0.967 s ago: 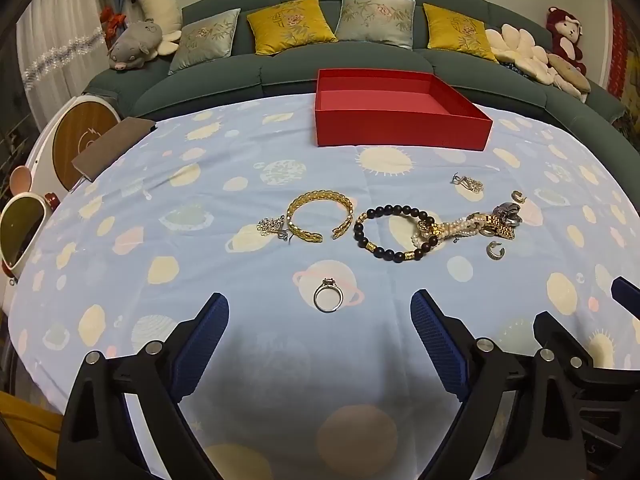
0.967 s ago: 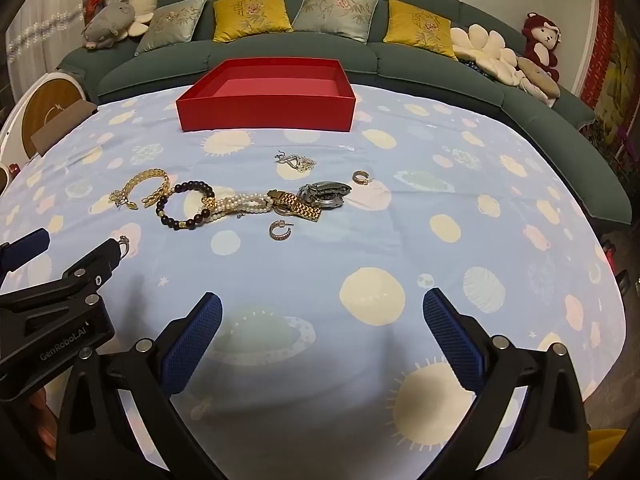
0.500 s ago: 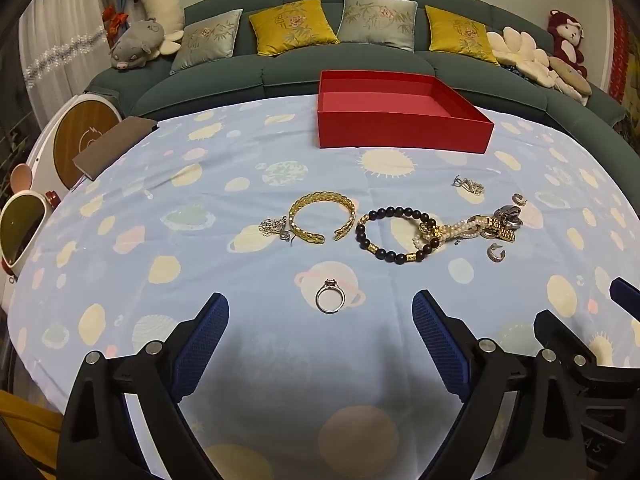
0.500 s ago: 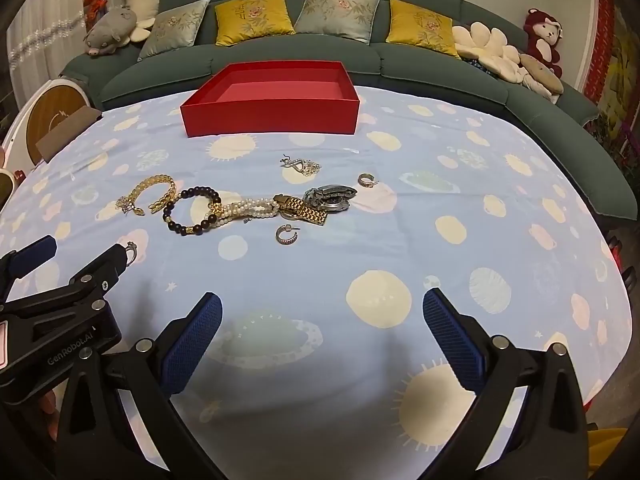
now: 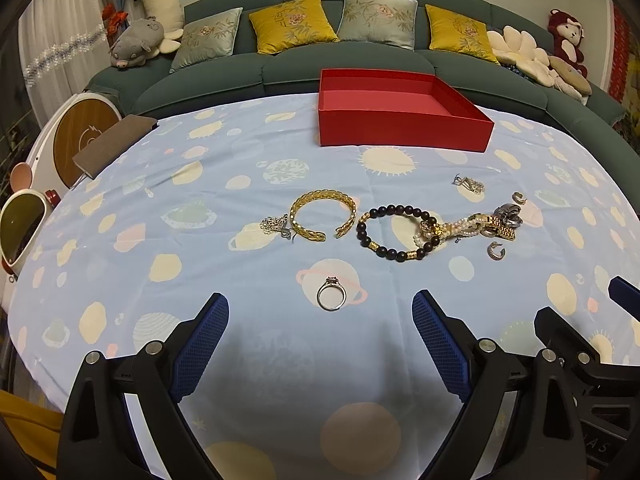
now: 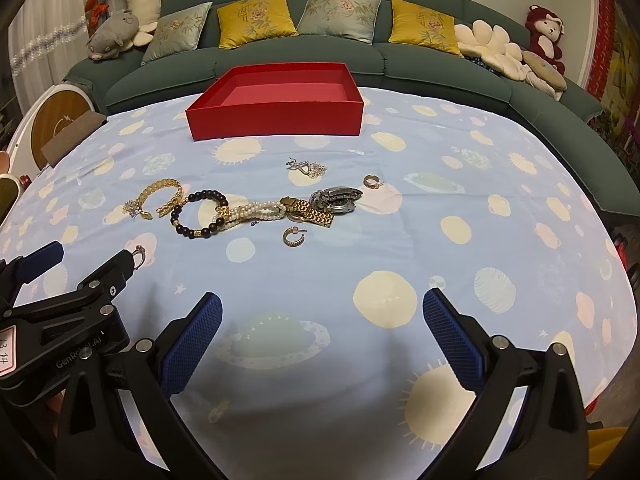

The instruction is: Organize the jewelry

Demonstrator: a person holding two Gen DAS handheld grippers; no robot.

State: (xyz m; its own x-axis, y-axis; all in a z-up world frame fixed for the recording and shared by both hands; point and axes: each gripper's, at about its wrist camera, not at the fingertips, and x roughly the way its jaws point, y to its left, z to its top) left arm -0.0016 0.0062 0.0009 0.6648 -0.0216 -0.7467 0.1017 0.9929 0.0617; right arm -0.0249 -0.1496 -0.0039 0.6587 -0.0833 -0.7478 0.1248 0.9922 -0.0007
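Jewelry lies in a row across the planet-print cloth: a gold cuff bangle [image 5: 323,216], a dark bead bracelet [image 5: 394,236], a pearl strand [image 5: 452,230], a gold watch band [image 5: 500,228] and a hoop earring [image 5: 496,250]. A silver ring [image 5: 331,298] lies alone just ahead of my left gripper [image 5: 320,344], which is open and empty. An empty red box [image 5: 400,128] stands at the far side of the table. My right gripper [image 6: 322,344] is open over bare cloth, well short of the hoop earring [image 6: 293,237] and the red box [image 6: 276,122].
A green sofa [image 5: 280,68] with cushions and plush toys curves behind the table. A brown notebook [image 5: 114,144] lies at the table's far left edge, beside a round white appliance [image 5: 76,136]. The left gripper's body [image 6: 60,312] sits low left in the right wrist view.
Both views have crept slightly; the jewelry sits marginally lower and further right in each frame. Nothing was picked up, and both grippers stayed open.
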